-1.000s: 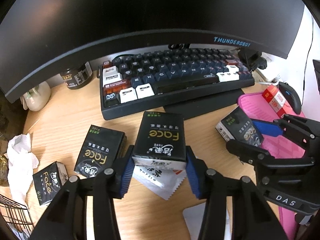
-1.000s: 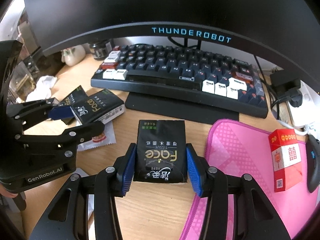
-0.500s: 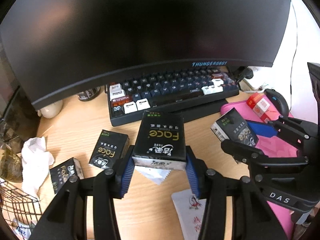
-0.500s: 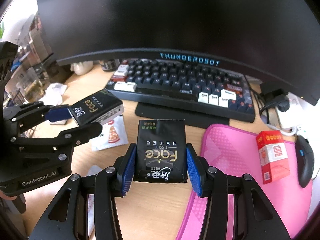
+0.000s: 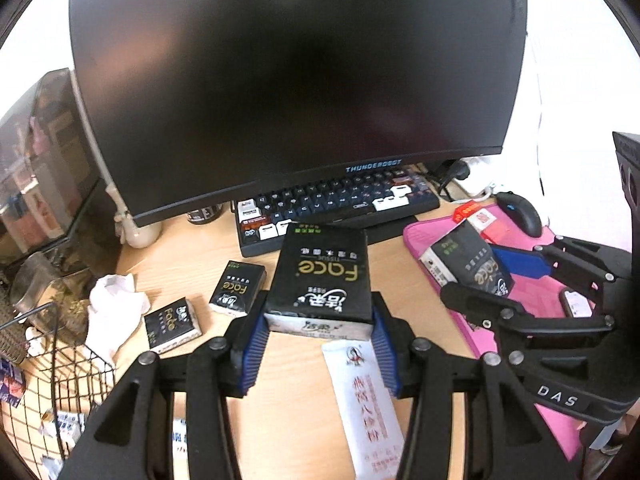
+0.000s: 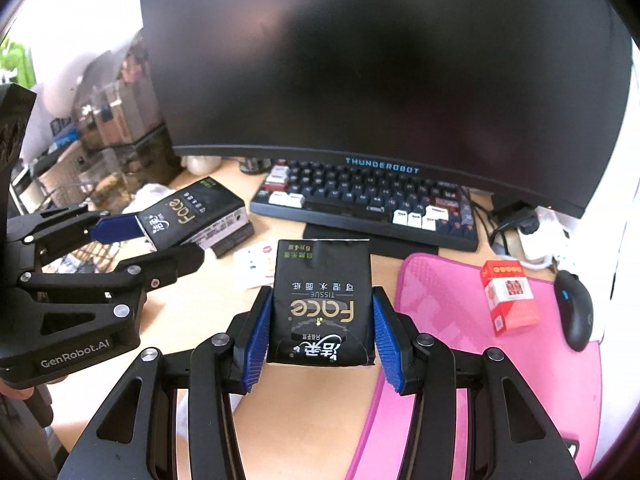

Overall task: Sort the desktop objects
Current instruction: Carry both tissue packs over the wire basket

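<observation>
A black rectangular Face tissue pack [image 5: 320, 280] is gripped by the left gripper [image 5: 318, 344]; another black tissue pack [image 6: 322, 304] is gripped by the right gripper [image 6: 320, 340], both above wooden desk [image 5: 184, 256].

The left gripper [image 5: 320, 344] squeezes a black tissue pack [image 5: 320, 276] above the wooden desk [image 5: 416, 292]. Two more packs [image 5: 237, 287] lie there, near a keyboard [image 5: 336, 208] and a big dark screen [image 5: 296, 76].
</observation>
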Motion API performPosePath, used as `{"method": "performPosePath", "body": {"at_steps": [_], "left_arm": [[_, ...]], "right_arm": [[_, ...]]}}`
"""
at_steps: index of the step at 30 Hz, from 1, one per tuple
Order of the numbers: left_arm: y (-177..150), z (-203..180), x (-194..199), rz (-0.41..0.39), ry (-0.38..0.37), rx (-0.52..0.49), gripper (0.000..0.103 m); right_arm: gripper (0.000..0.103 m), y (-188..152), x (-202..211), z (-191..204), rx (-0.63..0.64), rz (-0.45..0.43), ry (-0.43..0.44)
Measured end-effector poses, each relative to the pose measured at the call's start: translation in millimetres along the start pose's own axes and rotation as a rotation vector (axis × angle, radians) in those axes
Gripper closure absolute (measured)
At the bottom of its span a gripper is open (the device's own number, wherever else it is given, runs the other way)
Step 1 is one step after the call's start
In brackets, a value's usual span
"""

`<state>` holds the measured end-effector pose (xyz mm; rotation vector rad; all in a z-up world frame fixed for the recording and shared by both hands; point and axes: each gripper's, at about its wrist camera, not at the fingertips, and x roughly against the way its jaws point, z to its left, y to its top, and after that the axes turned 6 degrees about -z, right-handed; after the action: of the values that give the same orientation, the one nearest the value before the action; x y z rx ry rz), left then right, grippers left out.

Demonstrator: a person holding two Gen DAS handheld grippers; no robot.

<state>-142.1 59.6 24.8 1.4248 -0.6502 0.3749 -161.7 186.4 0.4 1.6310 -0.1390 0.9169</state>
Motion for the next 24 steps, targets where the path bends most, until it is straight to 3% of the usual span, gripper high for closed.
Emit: {"method": "performPosePath", "body": {"at_steps": [11,19,24], "left_arm": [[-24,7,49,-0.054,0.030,0.016,0.050],[-35,28,74,-0.102,0.083,0.043,0.050],[-50,54,96,-0.136,0.156,0.075,0.050]], "right_arm": [[0.055,-8,43,40,0.054,-0.071,0.028],[0.055,-5,42,68,0.101,-0.089,0.079],[0.055,-3,36,95,0.143,-0.093,0.137]]}}
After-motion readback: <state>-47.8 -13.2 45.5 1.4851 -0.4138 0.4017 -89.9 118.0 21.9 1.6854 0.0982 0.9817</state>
